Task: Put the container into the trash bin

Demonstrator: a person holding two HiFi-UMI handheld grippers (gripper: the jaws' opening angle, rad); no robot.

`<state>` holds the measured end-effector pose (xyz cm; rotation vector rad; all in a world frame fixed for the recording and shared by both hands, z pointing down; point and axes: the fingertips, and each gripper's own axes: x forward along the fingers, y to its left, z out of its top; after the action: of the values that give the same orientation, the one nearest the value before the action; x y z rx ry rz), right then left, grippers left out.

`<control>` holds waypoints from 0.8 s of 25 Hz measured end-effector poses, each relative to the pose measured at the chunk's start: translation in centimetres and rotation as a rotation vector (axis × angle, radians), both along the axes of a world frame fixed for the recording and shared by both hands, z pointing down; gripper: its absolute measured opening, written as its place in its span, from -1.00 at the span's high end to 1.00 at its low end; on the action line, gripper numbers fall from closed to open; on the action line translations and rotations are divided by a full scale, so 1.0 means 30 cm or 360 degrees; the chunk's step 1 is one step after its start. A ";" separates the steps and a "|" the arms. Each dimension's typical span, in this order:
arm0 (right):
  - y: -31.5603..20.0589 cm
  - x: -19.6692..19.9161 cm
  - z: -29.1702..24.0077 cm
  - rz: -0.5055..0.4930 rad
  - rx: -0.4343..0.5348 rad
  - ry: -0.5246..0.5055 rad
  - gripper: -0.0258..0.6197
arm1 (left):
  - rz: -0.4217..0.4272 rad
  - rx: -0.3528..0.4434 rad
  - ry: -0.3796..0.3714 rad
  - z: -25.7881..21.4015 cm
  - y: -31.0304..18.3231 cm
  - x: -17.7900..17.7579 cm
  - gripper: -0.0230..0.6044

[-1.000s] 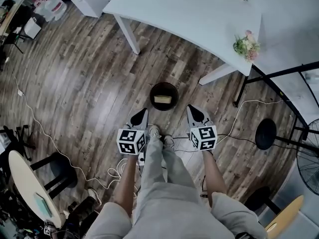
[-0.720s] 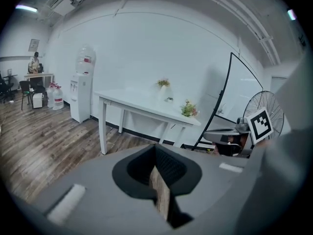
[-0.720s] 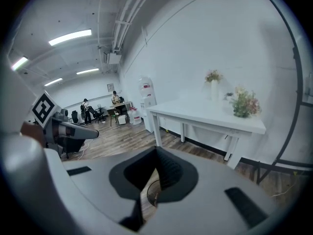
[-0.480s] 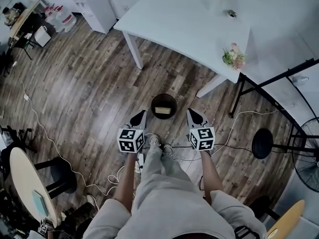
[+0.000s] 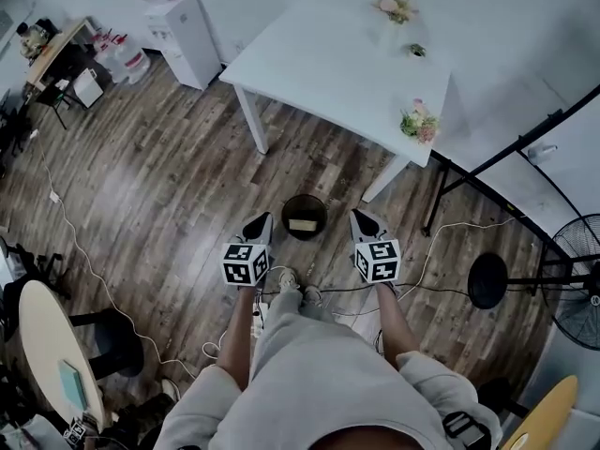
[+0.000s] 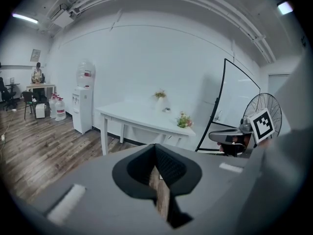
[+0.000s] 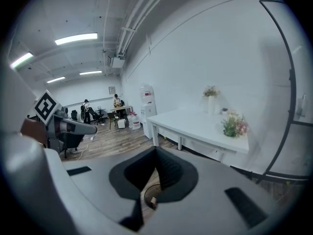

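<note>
Container, tan and box-shaped, lies inside the round black trash bin on the dark wooden plank floor, just below the middle of the head view. The left gripper hangs just left of the bin and the right gripper just right of it, clear of its rim. Both pairs of jaws are pressed together with nothing between them. A white rectangular table stands above the bin in the frame.
</note>
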<state>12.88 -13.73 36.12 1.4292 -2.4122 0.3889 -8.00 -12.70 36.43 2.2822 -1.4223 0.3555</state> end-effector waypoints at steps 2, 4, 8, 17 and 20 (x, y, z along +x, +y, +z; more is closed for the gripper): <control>0.013 0.006 -0.024 0.0002 0.0017 -0.0001 0.88 | -0.0004 0.0014 -0.0002 -0.023 0.012 -0.002 0.89; 0.021 0.016 -0.044 0.0005 0.0024 0.0001 0.88 | -0.0006 0.0021 -0.0005 -0.043 0.019 0.001 0.89; 0.044 0.041 -0.084 0.0018 0.0037 0.0012 0.88 | -0.0015 0.0040 0.0006 -0.081 0.031 0.009 0.89; 0.100 0.055 -0.136 0.0010 0.0079 0.0030 0.88 | -0.0026 0.0073 -0.0011 -0.130 0.066 -0.020 0.89; 0.111 0.053 -0.148 0.0016 0.0088 0.0028 0.88 | -0.0039 0.0082 -0.0018 -0.133 0.084 -0.033 0.89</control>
<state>14.46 -10.39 31.67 1.4619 -2.4203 0.3130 -9.00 -10.17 32.43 2.3046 -1.4798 0.3284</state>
